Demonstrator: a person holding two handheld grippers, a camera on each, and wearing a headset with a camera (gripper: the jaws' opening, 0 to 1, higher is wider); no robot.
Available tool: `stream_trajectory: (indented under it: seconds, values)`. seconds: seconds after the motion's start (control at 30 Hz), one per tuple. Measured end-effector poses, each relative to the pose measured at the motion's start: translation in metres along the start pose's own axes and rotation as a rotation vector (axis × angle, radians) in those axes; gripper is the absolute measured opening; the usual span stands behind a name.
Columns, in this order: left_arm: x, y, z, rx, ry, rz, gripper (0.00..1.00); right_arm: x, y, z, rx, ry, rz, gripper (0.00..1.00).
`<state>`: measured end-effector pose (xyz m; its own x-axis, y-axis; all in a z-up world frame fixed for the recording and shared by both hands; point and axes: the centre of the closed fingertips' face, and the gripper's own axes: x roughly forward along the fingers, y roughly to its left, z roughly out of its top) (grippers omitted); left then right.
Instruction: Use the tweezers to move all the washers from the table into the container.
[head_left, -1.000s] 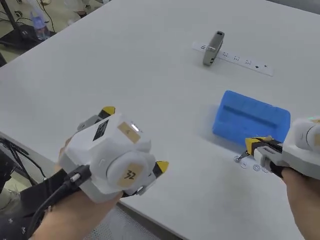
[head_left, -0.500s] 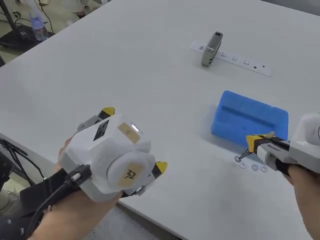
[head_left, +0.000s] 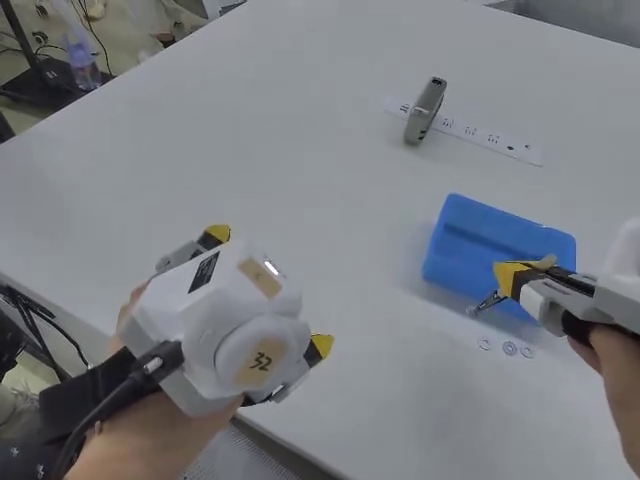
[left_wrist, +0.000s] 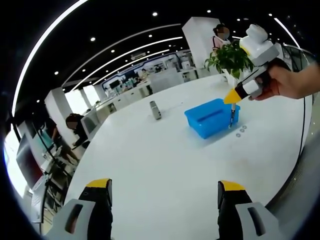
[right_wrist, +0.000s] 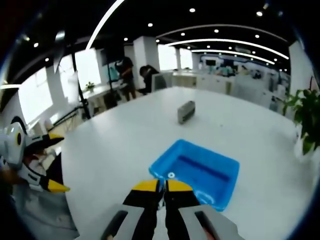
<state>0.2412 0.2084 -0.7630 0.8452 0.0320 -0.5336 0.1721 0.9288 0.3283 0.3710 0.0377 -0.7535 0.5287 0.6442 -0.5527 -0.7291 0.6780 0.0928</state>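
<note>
Tweezers (head_left: 487, 301) jut from the right gripper (head_left: 522, 278) at the right edge of the head view, their tips angled down toward the near rim of the blue container (head_left: 500, 250). The right gripper's jaws are squeezed together on the tweezers. In the right gripper view (right_wrist: 164, 186) a small washer (right_wrist: 171, 175) sits just beyond the yellow jaw tips, over the container's (right_wrist: 200, 172) near edge. It appears pinched in the tweezer tips, though the tips themselves are too fine to make out there. The tight squeeze is probably what keeps the tweezers closed on the ring while it is carried over the wall.

Three more washers (head_left: 509, 348) lie in a short row on the white table (head_left: 250, 150), just below the container in the head view and near the right hand. The left gripper view shows them as small specks (left_wrist: 241, 130) beside the container (left_wrist: 210, 117). They are left to move, so the task is partly done at most.

The left gripper (head_left: 268, 292) hangs at the lower left of the head view, well apart from the work. Its jaws are spread wide (left_wrist: 165, 187) and hold nothing; it seems parked out of the way.

A power strip (head_left: 470, 130) with a grey adapter (head_left: 425, 100) rests in the upper middle of the frame, clear of the action.
</note>
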Motion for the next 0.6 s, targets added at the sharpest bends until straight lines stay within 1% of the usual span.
stream_trajectory:
  seconds: [0.2,0.37,0.5,0.6]
  values:
    - [0.000,0.000,0.000,0.002,0.000,-0.002,0.89,0.001,0.002,0.003,0.000,-0.013,0.010,0.00]
    - [0.000,0.000,0.000,0.000,0.000,-0.002,0.89,0.000,0.004,0.011,-0.004,-0.023,0.017,0.00]
    - [0.000,-0.001,0.000,0.003,0.000,-0.003,0.89,0.000,0.002,0.018,0.010,-0.036,0.022,0.00]
    - [0.000,-0.001,-0.001,0.006,0.002,-0.003,0.88,0.000,0.000,0.022,0.000,-0.041,0.020,0.00]
